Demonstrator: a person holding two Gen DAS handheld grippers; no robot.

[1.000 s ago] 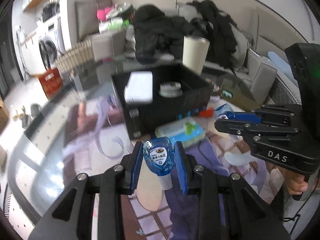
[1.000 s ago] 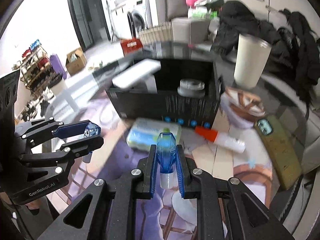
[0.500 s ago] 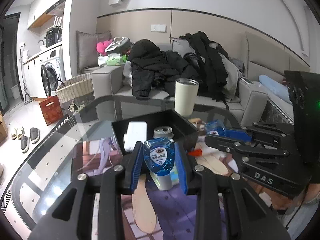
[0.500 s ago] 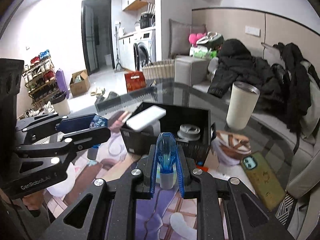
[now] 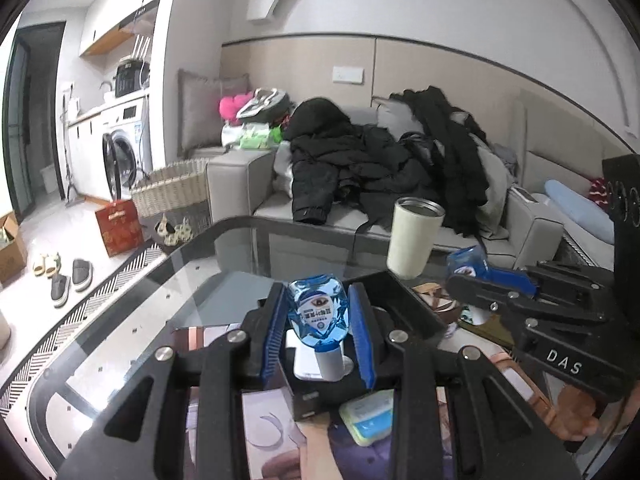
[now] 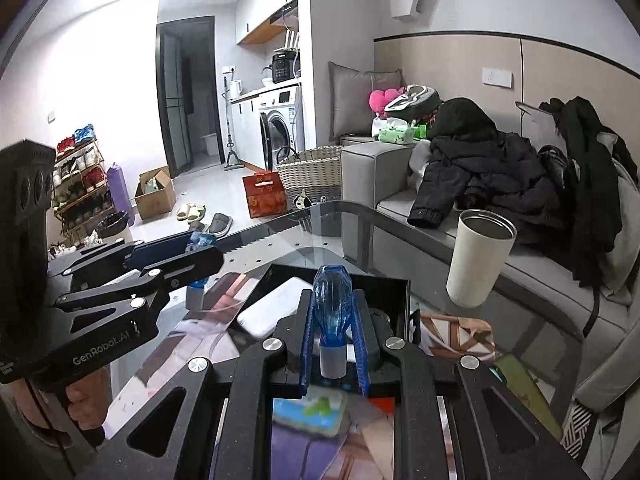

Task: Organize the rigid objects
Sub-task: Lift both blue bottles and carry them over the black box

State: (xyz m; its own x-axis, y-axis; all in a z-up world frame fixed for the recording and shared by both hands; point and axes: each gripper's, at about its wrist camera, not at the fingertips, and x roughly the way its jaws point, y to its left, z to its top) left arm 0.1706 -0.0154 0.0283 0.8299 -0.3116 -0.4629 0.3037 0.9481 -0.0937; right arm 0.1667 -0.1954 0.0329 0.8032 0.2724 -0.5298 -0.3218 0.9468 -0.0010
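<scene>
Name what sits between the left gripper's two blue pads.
A small blue bottle, cap toward the camera, clamped by the left gripper; the left wrist view shows it.

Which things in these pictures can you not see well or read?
- Black box, left wrist view: the left tool and its blue bottle hide most of its inside.
- Bottle label, left wrist view: print too small to read.
- Packet, right wrist view: blurred, partly behind the right tool.

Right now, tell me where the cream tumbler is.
The tumbler stands upright on the glass table, by its far edge in front of the sofa, right of the black box.
</scene>
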